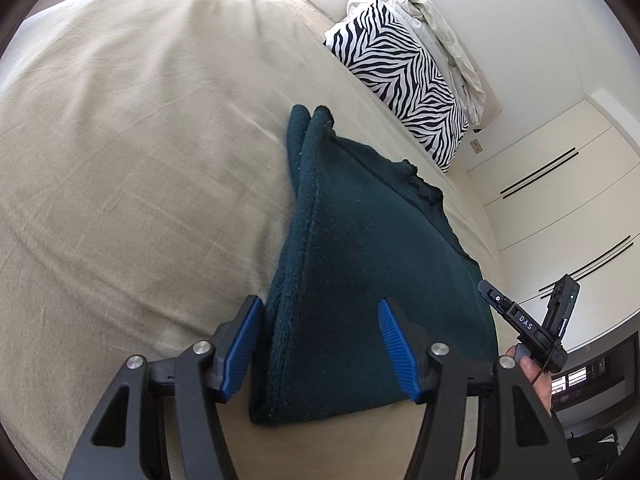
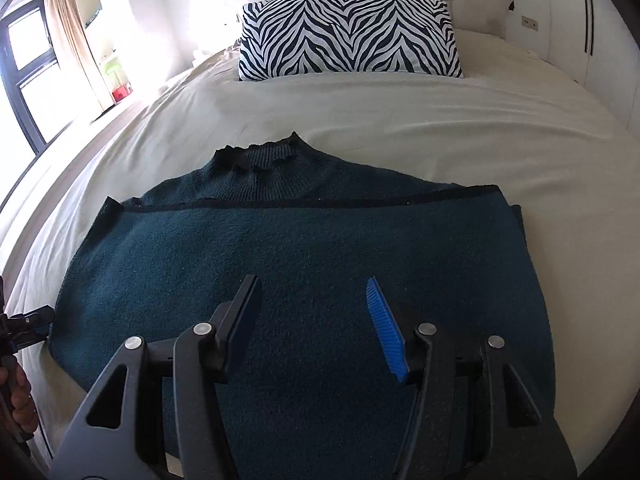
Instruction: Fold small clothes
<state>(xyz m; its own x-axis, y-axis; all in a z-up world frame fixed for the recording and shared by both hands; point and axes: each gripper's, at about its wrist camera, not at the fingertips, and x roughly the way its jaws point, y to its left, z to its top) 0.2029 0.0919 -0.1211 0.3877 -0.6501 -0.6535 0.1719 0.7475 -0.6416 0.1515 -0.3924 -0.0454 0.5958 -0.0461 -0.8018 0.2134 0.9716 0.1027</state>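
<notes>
Lying folded on the beige bedsheet (image 2: 400, 104), hem doubled up near the collar: dark teal knit sweater (image 2: 304, 264) | left gripper (image 1: 320, 348): jaws wide apart at the sweater's side edge, gripping nothing | right gripper (image 2: 314, 328): jaws spread wide above the sweater, empty | zebra-print pillow (image 2: 348, 36) beyond the collar

sweater (image 2: 304, 264) near hem hidden behind right gripper (image 2: 316, 320), window (image 2: 24, 60) edge-cropped

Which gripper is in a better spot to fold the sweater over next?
Probably the left gripper: its open fingers straddle the sweater's side edge. The right gripper hovers open over the middle.
</notes>
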